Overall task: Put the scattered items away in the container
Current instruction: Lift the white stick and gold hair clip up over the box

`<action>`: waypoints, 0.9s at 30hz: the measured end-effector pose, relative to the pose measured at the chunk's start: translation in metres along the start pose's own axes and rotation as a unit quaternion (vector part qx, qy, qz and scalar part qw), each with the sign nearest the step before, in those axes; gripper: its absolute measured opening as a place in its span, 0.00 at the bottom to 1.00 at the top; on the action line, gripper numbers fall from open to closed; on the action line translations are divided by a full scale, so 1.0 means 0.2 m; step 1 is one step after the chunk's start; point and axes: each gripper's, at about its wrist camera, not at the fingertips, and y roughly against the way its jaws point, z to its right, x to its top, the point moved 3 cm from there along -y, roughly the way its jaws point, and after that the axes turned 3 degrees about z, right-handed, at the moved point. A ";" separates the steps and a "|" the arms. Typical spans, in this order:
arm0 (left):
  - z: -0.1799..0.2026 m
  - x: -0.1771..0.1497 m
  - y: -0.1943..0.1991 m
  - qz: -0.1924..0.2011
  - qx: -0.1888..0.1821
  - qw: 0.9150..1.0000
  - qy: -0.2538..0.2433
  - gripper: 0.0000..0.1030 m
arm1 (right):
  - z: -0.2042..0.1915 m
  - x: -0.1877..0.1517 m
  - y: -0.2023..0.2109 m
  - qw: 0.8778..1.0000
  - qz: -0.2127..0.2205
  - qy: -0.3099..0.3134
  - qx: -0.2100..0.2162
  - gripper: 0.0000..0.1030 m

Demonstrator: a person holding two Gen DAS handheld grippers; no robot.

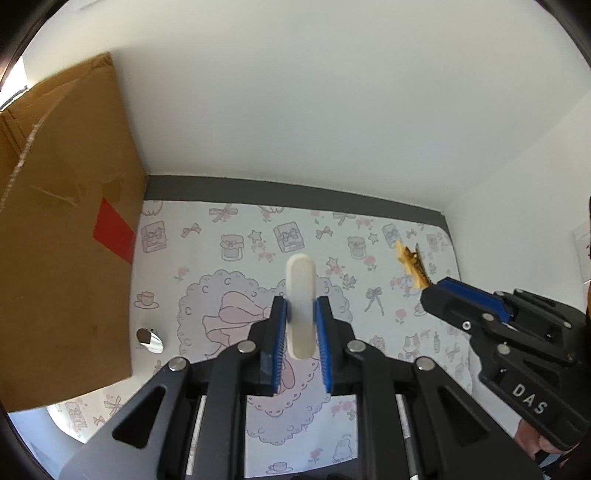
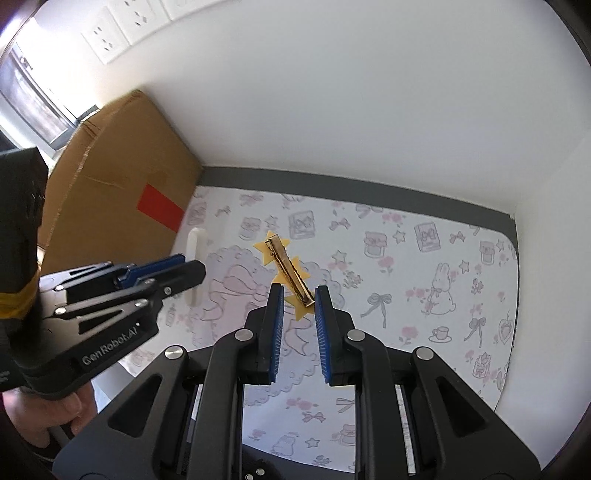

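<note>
White oblong clip sits centre frame in the left view, clamped edge-on between the left gripper pads, clear of the patterned mat. Looks rigid plastic, light, smooth; likely to slip, so a mid-body hold suits it

Gold star hair clip centre frame in the right view, right gripper closed on its lower end. Thin metal bar, flat stars; light, could pivot in that end grip

Cardboard box at left of both views; its opening not visible

Left view alone shows a small shiny object on the mat beside the box; right view alone shows wall sockets upper left
</note>
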 end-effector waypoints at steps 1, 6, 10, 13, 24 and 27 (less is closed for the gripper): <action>-0.01 0.00 0.03 0.004 0.000 1.000 0.001 0.16 | -0.01 0.01 0.02 1.000 0.004 0.002 0.000 0.16; -0.02 0.05 0.15 0.032 -0.003 0.999 0.003 0.16 | -0.07 0.06 0.08 1.000 0.022 0.011 0.004 0.16; -0.05 0.10 0.22 0.050 -0.005 0.999 0.011 0.16 | -0.12 0.11 0.13 0.999 0.035 0.019 0.007 0.16; -0.07 0.13 0.27 0.063 -0.002 0.998 0.017 0.16 | -0.15 0.15 0.15 0.999 0.042 0.024 0.011 0.16; -0.19 0.18 0.40 0.094 0.006 0.995 0.038 0.16 | -0.30 0.26 0.20 0.997 0.061 0.050 0.024 0.16; -0.23 0.18 0.44 0.100 0.007 0.994 0.049 0.16 | -0.35 0.29 0.21 0.996 0.065 0.059 0.029 0.16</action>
